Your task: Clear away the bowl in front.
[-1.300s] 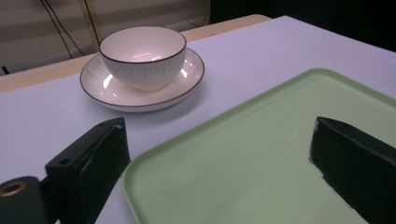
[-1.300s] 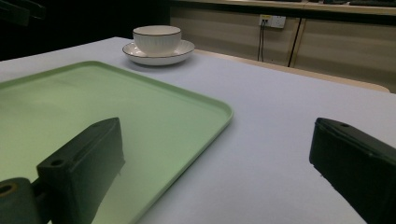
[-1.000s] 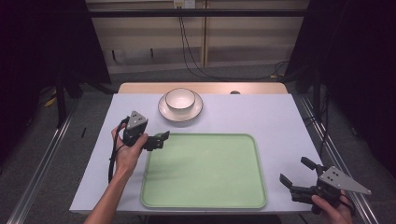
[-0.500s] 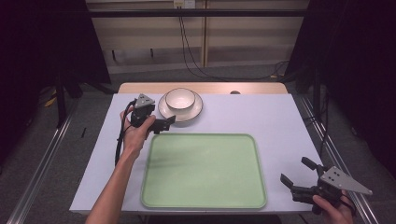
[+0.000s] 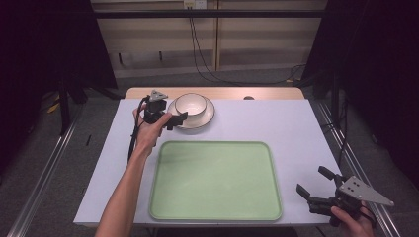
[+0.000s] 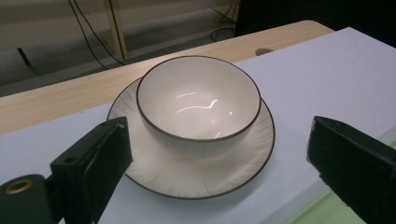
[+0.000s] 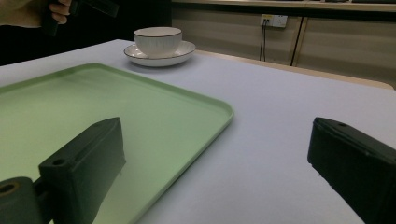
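White ceramic bowl (image 6: 198,105) on its saucer (image 6: 196,168), just ahead of the spread left hand-held gripper (image 5: 173,118). Best to straddle one saucer edge squarely, then close slowly. Right hand-held gripper (image 5: 316,186) spread, idle.

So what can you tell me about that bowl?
The bowl is round, glossy white with a thin dark rim and faint ribs outside; it looks ceramic. It is empty and stands upright in the middle of a matching saucer at the table's far side. Only the saucer touches it. The left gripper is open, close beside the saucer.
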Action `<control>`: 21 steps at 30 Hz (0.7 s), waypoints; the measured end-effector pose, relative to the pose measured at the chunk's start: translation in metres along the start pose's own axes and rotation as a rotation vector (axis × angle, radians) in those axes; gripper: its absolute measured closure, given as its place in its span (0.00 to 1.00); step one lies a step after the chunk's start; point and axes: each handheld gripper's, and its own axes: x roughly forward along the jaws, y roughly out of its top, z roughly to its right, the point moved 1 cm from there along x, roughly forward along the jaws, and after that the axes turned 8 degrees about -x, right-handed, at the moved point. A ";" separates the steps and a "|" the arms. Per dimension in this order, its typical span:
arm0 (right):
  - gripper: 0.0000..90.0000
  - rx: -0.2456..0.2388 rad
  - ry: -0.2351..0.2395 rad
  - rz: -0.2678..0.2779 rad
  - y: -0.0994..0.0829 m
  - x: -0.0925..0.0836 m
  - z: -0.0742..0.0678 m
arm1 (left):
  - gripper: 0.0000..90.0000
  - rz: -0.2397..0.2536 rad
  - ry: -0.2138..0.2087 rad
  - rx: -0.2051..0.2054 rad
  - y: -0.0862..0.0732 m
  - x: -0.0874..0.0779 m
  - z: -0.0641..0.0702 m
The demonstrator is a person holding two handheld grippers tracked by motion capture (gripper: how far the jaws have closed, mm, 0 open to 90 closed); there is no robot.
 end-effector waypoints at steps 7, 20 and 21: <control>0.04 -0.002 0.005 -0.002 0.000 0.000 0.000 | 0.10 -0.024 0.020 0.009 0.001 0.017 -0.004; 0.04 0.002 0.013 0.005 -0.001 -0.002 0.000 | 0.10 -0.097 0.092 -0.049 0.014 0.047 -0.024; 0.04 0.002 0.013 0.005 -0.001 -0.002 0.000 | 0.12 -0.097 0.092 -0.049 0.014 0.047 -0.024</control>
